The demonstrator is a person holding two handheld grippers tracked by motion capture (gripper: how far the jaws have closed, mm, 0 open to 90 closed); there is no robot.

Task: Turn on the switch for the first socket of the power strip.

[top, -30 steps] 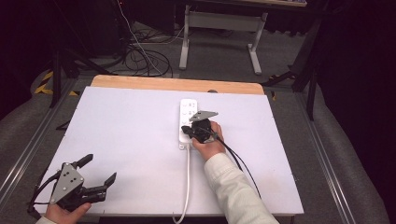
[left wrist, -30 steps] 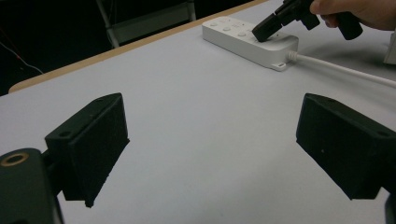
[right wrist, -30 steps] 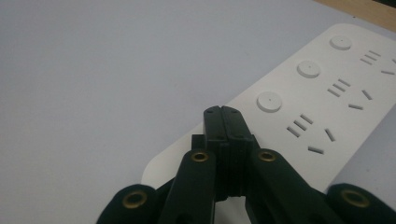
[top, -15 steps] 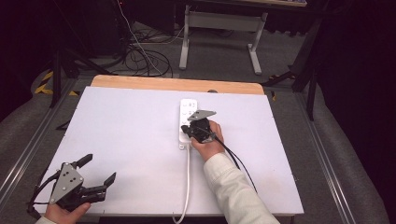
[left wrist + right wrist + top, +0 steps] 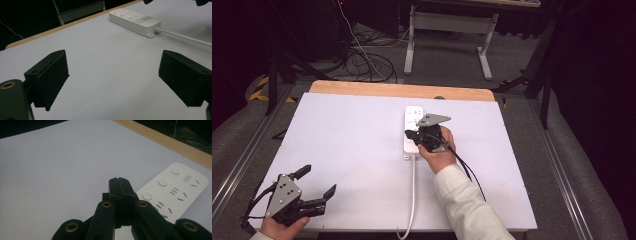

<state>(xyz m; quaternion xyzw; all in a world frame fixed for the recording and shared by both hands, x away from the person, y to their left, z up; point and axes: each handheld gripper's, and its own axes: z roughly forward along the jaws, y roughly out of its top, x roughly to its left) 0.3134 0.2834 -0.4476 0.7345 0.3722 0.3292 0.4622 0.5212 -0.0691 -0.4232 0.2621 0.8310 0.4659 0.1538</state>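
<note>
Right gripper (image 5: 412, 136) jaws together over strip (image 5: 411, 120), likely for pressing switches (left gripper (image 5: 317, 182) apart, idle near table (image 5: 337, 140) edge).

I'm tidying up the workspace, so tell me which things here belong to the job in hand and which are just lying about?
In the job:
- white power strip
- its white cable
- right gripper, shut, over the strip
- left gripper, open, at the table's near left corner

Lying about:
- black cables on the floor
- grey desk frame behind the table

Left of the power strip (image 5: 412, 131) the desk (image 5: 337, 145) lies bare and passable (its white cable (image 5: 413, 195) crosses the near edge).
</note>
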